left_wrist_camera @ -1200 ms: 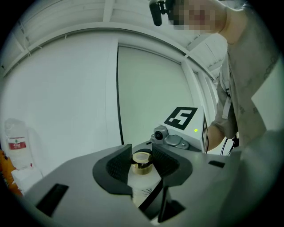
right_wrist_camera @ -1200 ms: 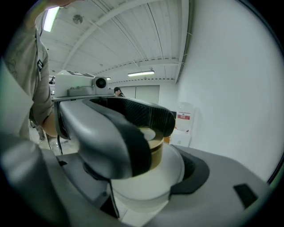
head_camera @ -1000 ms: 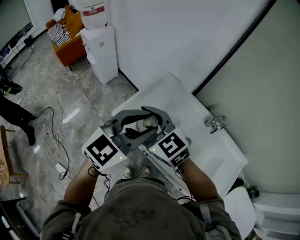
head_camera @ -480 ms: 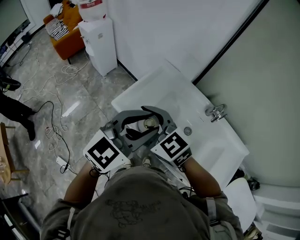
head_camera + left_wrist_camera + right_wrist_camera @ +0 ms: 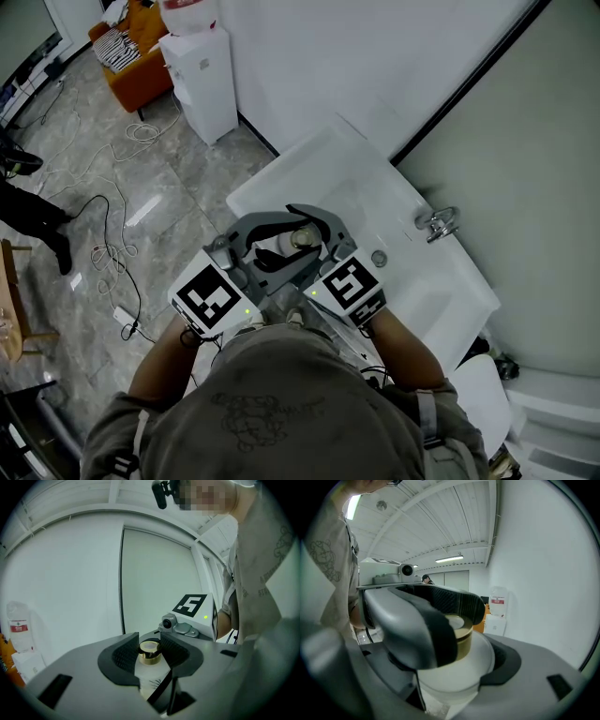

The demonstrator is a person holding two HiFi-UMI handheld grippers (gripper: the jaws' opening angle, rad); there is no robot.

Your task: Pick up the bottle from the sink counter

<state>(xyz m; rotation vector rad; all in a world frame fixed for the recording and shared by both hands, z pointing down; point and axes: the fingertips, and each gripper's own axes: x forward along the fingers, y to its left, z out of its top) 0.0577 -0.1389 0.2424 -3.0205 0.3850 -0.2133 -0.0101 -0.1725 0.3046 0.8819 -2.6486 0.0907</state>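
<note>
A white bottle with a gold cap is upright over the front left part of the white sink counter. Both grippers enclose it from my side. My left gripper has one jaw round the far side and one on the near side. In the left gripper view its ribbed pads flank the gold cap, and the left gripper is shut on the bottle. My right gripper comes in from the right. In its own view the right gripper clasps the bottle between its two jaws. The bottle's base is hidden.
A chrome faucet and a drain sit on the counter's right. A water dispenser and an orange chair stand at the back left. Cables lie on the tiled floor. A white fixture fills the lower right corner.
Both grippers and the bottle keep the same pose. Only the head view has shifted a little.
</note>
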